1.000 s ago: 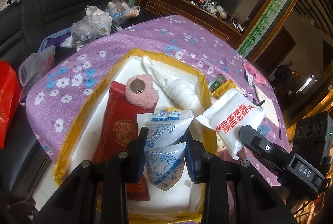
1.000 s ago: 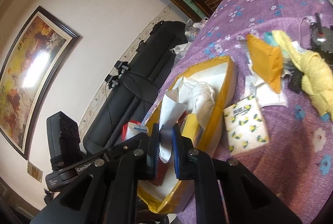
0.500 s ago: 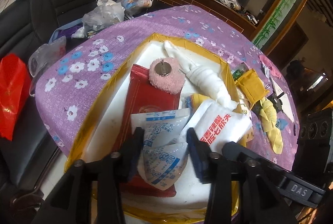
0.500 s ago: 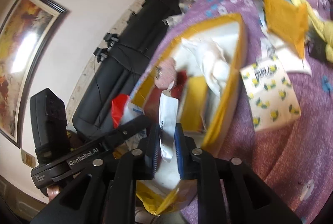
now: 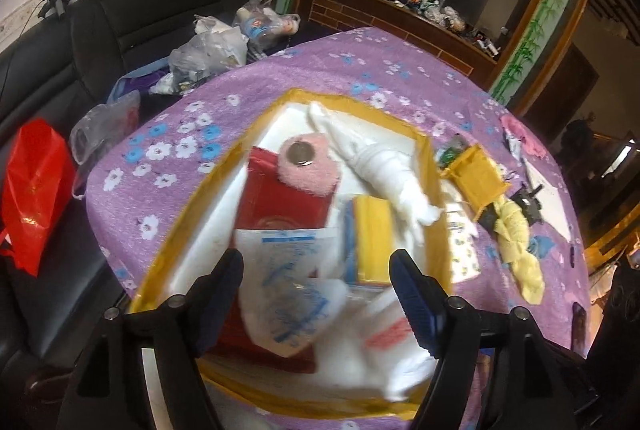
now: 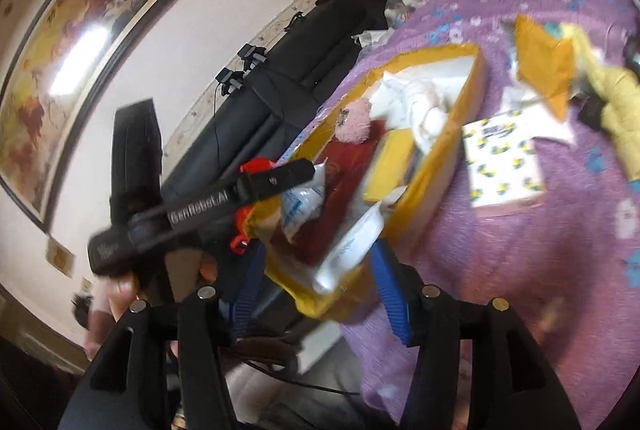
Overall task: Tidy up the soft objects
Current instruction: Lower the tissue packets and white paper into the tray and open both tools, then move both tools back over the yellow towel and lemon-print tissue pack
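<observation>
A yellow-rimmed white box [image 5: 430, 166] [image 6: 444, 146] sits on the purple flowered tablecloth [image 5: 328, 70]. In it lie a red pack [image 5: 280, 206], a pink plush pad [image 5: 308, 166], a white rolled cloth [image 5: 384, 166], a yellow pack [image 5: 372, 238], a blue-printed white pouch [image 5: 288, 290] and a white pack with red print [image 5: 384, 346] [image 6: 352, 250]. My left gripper [image 5: 316, 286] is open over the pouch. My right gripper [image 6: 320, 282] is open at the box's near corner, around the white pack.
Outside the box lie a lemon-print tissue pack [image 6: 504, 162] [image 5: 462, 246], a yellow cloth [image 5: 516, 254] [image 6: 616, 94], an orange-yellow pouch [image 5: 476, 178] [image 6: 544, 62] and small clutter. A black sofa [image 5: 120, 26] with bags and a red bag [image 5: 32, 186] stand left.
Both grippers have opened. The left let go of the blue-printed pouch and the right let go of the white pack; both now lie in the box.
</observation>
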